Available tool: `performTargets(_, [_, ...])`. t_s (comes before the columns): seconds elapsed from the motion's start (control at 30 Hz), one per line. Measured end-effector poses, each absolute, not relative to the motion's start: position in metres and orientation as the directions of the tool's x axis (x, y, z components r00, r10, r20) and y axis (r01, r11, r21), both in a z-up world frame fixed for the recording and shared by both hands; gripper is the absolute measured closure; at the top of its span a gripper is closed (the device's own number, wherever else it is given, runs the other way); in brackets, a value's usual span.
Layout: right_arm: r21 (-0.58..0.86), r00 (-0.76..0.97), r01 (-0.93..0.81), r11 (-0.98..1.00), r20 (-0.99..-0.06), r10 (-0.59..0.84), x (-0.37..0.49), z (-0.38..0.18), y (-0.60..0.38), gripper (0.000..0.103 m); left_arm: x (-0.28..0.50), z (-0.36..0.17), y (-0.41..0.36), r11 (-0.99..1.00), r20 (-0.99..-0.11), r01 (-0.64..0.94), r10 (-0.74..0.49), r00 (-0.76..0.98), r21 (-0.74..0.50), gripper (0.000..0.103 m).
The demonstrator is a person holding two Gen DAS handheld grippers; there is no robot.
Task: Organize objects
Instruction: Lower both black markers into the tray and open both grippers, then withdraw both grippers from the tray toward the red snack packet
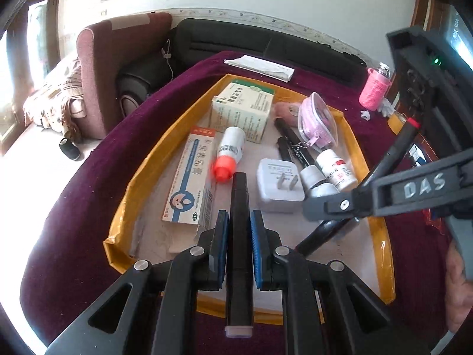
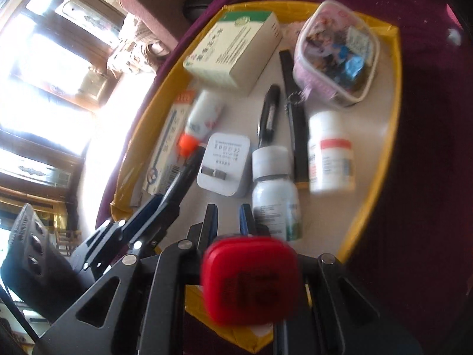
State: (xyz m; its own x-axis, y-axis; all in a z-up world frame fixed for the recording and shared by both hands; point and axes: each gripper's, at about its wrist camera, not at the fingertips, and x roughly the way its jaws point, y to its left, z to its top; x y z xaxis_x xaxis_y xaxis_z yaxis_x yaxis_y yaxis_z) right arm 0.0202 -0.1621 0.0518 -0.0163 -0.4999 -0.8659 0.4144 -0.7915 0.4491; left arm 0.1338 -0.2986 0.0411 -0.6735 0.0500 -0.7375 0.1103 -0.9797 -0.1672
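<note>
A yellow-rimmed tray (image 1: 165, 151) (image 2: 384, 162) with a white floor lies on a maroon cloth and holds several small items. My left gripper (image 1: 239, 227) (image 2: 159, 207) is shut on a black pen (image 1: 239, 195) (image 2: 189, 165), low over the tray's near side, with the tip pointing at an orange-capped white bottle (image 1: 229, 153). My right gripper (image 2: 227, 216) (image 1: 328, 207) hovers over the tray's right half. It is shut on a black stick (image 1: 393, 151) whose red square end (image 2: 251, 278) faces its camera.
In the tray are a green-and-white box (image 1: 242, 109), a long blue-and-white box (image 1: 192, 177), a white charger (image 1: 279, 185), two white bottles (image 1: 334, 167), black pens (image 1: 292, 142) and a pink pouch (image 1: 317, 121). Folded paper (image 1: 260, 65) and a pink-sleeved bottle (image 1: 374, 88) lie beyond.
</note>
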Motion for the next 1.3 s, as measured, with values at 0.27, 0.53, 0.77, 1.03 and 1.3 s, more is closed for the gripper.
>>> performTargets(0.27, [0.426, -0.017, 0.428, -0.797, -0.878, -0.479, 0.025, 0.04, -0.171, 0.09, 0.136, 0.049, -0.304, -0.981, -0.722, 0.139, 0.002, -0.692, -0.136, 0.09])
performTargets(0.53, [0.356, -0.08, 0.472, -0.807, -0.894, -0.441, 0.042, 0.047, -0.174, 0.077, 0.14, 0.055, -0.308, -0.977, -0.717, 0.169, -0.027, -0.697, -0.127, 0.066])
performTargets(0.77, [0.385, -0.114, 0.47, -0.794, -0.866, -0.488, 0.049, 0.066, -0.159, 0.076, 0.148, 0.066, -0.302, -0.981, -0.705, 0.167, -0.051, -0.708, -0.098, 0.057])
performTargets(1.03, [0.391, -0.174, 0.471, -0.791, -0.837, -0.518, 0.056, 0.087, -0.142, 0.068, 0.158, 0.083, -0.278, -0.989, -0.678, 0.141, -0.075, -0.731, -0.042, 0.048])
performTargets(1.3, [0.429, -0.21, 0.427, -0.796, -0.809, -0.549, 0.062, 0.095, -0.095, 0.067, 0.162, 0.095, -0.246, -0.995, -0.67, 0.102, -0.084, -0.738, 0.012, 0.044])
